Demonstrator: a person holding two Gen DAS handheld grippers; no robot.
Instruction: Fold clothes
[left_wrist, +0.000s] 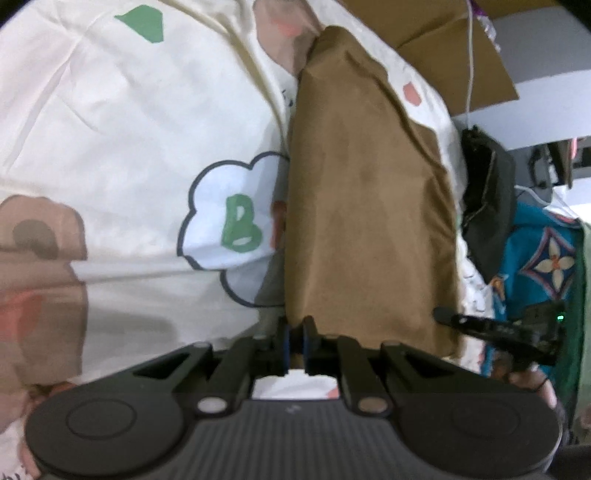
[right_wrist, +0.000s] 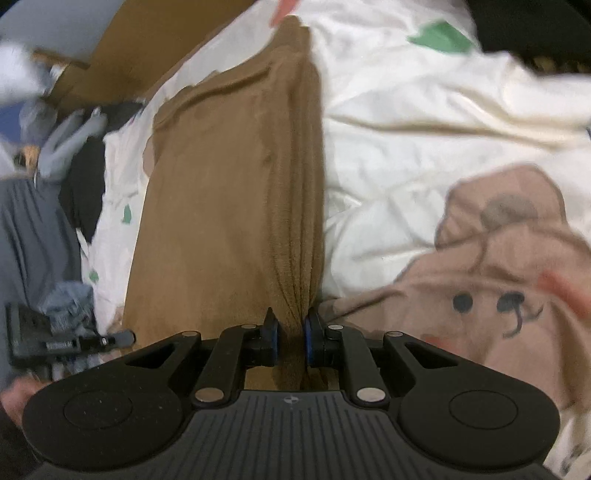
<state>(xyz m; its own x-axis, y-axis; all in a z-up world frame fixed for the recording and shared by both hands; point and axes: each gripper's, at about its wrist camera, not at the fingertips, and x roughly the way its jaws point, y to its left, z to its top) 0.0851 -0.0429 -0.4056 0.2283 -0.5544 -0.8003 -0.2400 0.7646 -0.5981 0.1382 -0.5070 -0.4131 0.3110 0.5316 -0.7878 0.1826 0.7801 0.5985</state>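
Note:
A brown garment (left_wrist: 369, 192) lies as a long folded strip on a cream bedsheet (left_wrist: 110, 110) printed with cartoons. My left gripper (left_wrist: 294, 334) is shut on the garment's near left corner, where a bit of brown cloth sits between the blue pads. In the right wrist view the same brown garment (right_wrist: 229, 192) runs away from me. My right gripper (right_wrist: 290, 332) is shut on its bunched near right edge, and the cloth puckers into folds at the pads. Each gripper shows in the other's view: the right gripper (left_wrist: 498, 326) and the left gripper (right_wrist: 70, 341).
A cardboard box (left_wrist: 443, 40) stands beyond the bed's edge. A black bag (left_wrist: 487, 192) and a teal patterned cloth (left_wrist: 546, 258) lie beside the garment. Grey, blue and black clothes (right_wrist: 44, 206) are piled next to it. A bear print (right_wrist: 509, 266) covers the sheet on the other side.

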